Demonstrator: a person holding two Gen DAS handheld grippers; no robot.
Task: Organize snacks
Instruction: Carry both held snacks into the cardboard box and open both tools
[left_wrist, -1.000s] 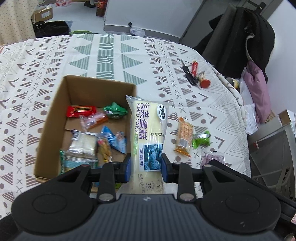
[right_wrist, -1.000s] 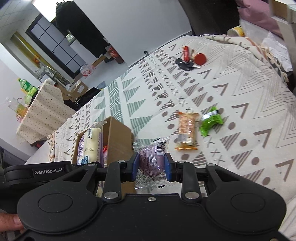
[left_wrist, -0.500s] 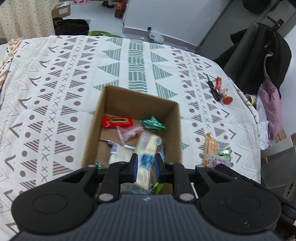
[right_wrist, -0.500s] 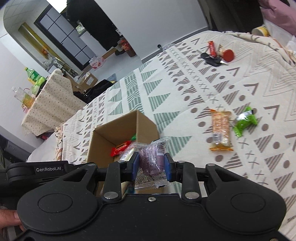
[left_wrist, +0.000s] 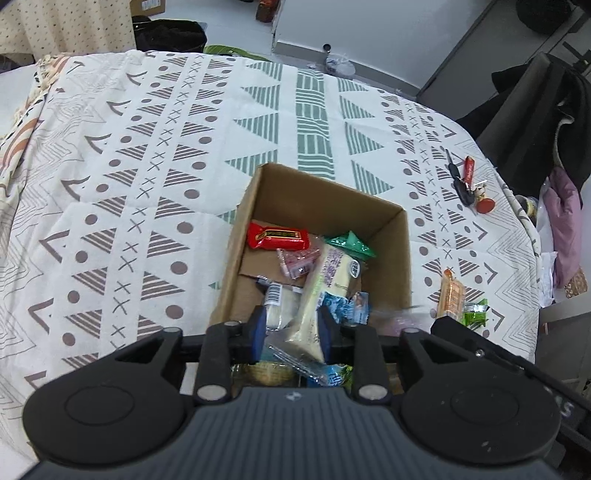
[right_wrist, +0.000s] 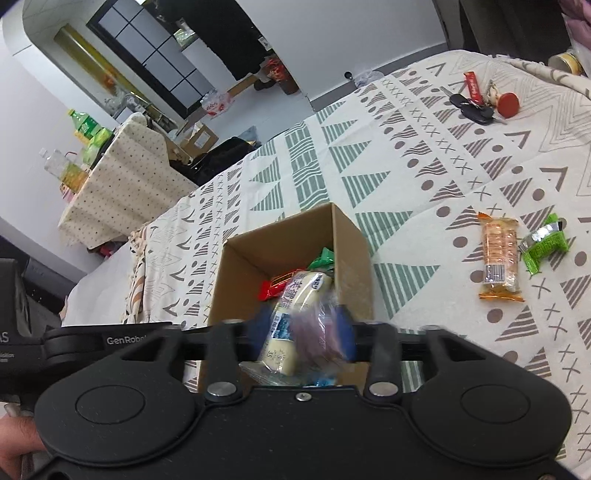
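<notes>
The left gripper (left_wrist: 291, 326) is standing wide around the cake (left_wrist: 325, 284) lying in the box (left_wrist: 391, 266), while the right gripper's (right_wrist: 304, 330) state is blurring past telling; soft, light, crushable, so taking its sealed end seems wisest.

the left gripper (left_wrist: 291, 326) points forward and downward, its two blue pads (left_wrist: 257, 326) standing apart with a gap between them; the right pad touches a pale packet, the left pad does not press on it. the right gripper (right_wrist: 303, 332) is just beside it on the right, also tilted downward, but its fingers are blurred, so the width of the jaws is not clear. a part of a hand (right_wrist: 16, 448) shows at the lower left edge of the right wrist view.
</notes>
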